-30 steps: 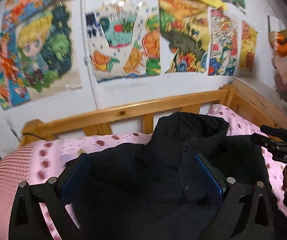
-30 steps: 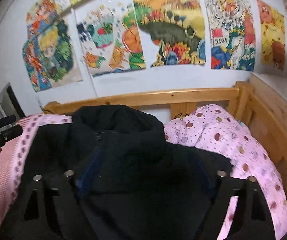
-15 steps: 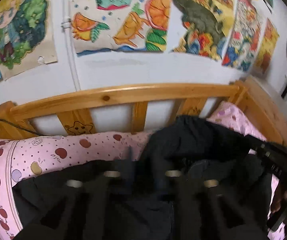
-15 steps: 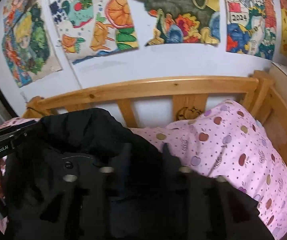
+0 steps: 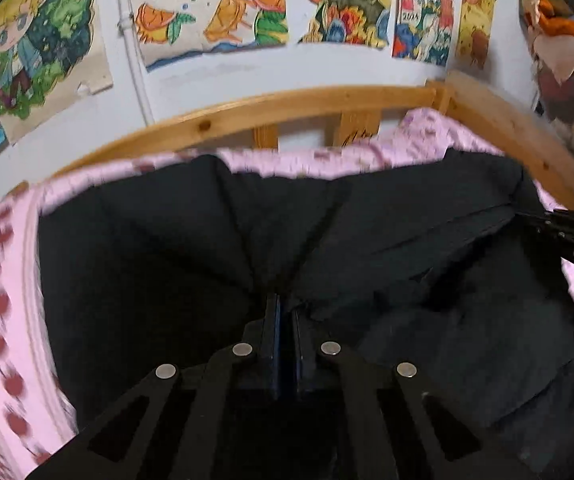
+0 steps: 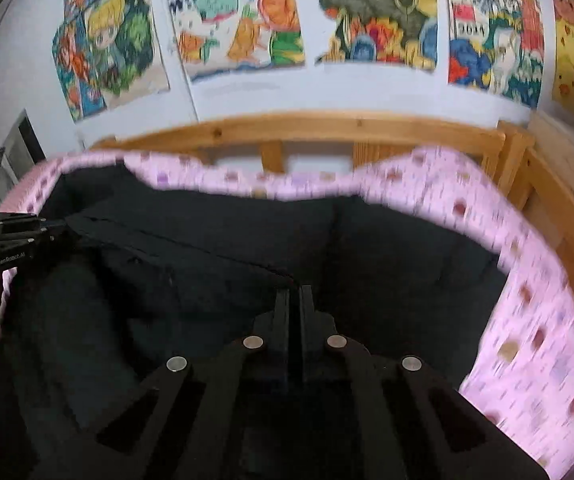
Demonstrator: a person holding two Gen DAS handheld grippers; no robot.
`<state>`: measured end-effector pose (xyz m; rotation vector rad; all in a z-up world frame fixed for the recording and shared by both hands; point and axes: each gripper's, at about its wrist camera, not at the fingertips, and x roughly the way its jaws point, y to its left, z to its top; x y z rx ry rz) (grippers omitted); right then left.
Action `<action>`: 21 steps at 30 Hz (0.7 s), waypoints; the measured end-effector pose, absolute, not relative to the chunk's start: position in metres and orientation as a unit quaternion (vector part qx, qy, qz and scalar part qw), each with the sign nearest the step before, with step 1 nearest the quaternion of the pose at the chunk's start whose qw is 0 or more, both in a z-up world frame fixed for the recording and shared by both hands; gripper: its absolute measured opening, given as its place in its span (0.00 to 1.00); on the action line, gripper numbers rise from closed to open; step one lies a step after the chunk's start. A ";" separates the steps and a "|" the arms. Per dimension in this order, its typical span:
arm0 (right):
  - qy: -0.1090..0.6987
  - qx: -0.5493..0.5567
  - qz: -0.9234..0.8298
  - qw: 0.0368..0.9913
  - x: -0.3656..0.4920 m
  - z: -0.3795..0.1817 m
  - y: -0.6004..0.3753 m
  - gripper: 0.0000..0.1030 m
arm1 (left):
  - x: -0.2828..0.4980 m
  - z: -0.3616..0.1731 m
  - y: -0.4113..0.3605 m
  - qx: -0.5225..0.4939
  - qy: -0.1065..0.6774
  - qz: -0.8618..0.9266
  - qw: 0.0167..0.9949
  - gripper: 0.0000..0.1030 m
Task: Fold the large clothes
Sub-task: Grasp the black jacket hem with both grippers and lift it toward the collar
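Jaws of the left gripper (image 5: pixel 285 312) together, nipped on a thin pleat of the black coat (image 5: pixel 167 264); creases fan out from the pinch. Jaws of the right gripper (image 6: pixel 295 300) likewise together, clamped on a fold edge of the same coat. Coat spread flat across the pink spotted bedding (image 6: pixel 527 320), inside the pine bed rail (image 5: pixel 287 104).

Likely trouble: only the top layer caught, so lining or lower panel lags and bunches on lifting; heavy, slack cloth slipping from narrow pads; uneven pull skewing the fold. Matte, thick, soft weave; placket seam running diagonally; bedding smooth, thin, easily dragged along.
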<state>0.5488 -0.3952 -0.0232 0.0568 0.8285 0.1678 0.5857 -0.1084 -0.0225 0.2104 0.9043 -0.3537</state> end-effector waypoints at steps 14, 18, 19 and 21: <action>0.388 0.065 0.089 0.915 0.535 -0.030 -0.407 0.03 | 0.549 0.013 -0.096 0.099 0.342 -0.122 0.927 0.70; 0.333 0.092 0.098 0.933 0.536 0.009 -0.415 0.24 | 0.541 0.049 -0.090 0.061 0.283 -0.137 0.947 0.75; 0.324 0.106 0.099 0.935 0.543 0.018 -0.416 0.30 | 0.550 0.056 -0.092 0.050 0.285 -0.135 0.948 0.75; 0.314 0.135 0.102 0.934 0.561 0.028 -0.415 0.35 | 0.569 0.063 -0.096 0.028 0.288 -0.138 0.947 0.75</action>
